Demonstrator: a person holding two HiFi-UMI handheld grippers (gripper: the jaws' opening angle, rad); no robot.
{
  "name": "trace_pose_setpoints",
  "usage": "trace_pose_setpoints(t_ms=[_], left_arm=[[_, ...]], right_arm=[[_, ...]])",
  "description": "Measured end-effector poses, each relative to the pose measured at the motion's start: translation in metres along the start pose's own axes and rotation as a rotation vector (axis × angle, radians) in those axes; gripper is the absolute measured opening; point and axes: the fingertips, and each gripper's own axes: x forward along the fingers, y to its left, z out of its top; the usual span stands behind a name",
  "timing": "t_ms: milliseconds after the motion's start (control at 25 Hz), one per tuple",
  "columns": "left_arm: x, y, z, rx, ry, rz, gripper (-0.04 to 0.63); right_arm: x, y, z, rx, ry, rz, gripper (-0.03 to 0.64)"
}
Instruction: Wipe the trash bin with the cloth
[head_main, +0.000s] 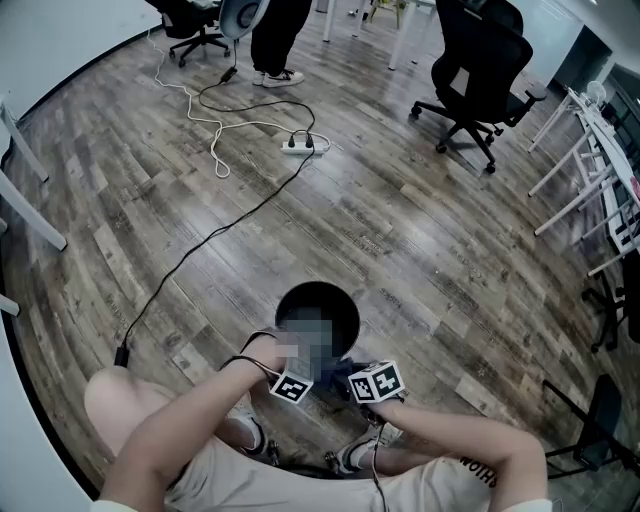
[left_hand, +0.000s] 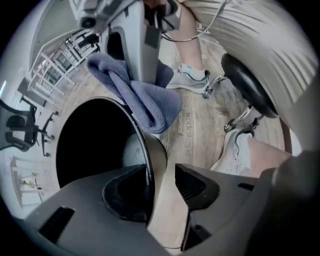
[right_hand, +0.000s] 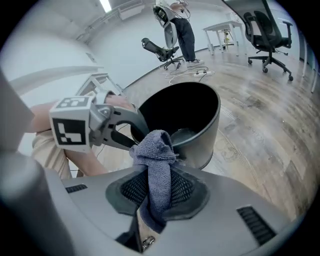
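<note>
bin (right_hand: 204, 144) stands upright on the floor (head_main: 400, 230). left claw (left_hand: 161, 186) spread, straddling the bin's rim without pinching it. right claw (right_hand: 156, 192) pressed together on the cloth (right_hand: 152, 150), bunched just beside the rim. judgement: bin light, stiff, liable to slide or tip; steady it at the rim. cloth soft, limp; hold by a fold.

Wood floor (head_main: 400, 230), black office chair (head_main: 480, 80), white power strip (head_main: 305, 145), trailing cables (head_main: 180, 265), standing person's legs (head_main: 275, 40)
</note>
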Motion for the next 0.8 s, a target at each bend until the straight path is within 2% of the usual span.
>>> trace_pose_setpoints(t_ms=[40,120,360,600,800], left_arm=[[0.002,0.001,-0.002,0.017,0.014,0.018,0.175],[0.003,0.003,-0.002,0.034,0.027,0.04,0.08],[0.003,0.002,0.011,0.019,0.02,0.027,0.051],[0.003,0.006,0.028,-0.101,0.012,0.026,0.041],[0.003,0.015,0.034,-0.21,0.025,0.065,0.043]], right_arm=[[0.0,0.003,0.002,0.006,-0.002,0.005,0.083],[0.003,0.004,0.006,0.017,-0.004,-0.002,0.083],[0.028,-0.015,0.0,0.062,0.011,-0.051,0.083],[0.066,-0.041,-0.022,0.001,0.009,-0.092,0.083],[0.113,-0.069,-0.044,-0.052,-0.035,-0.111,0.083]])
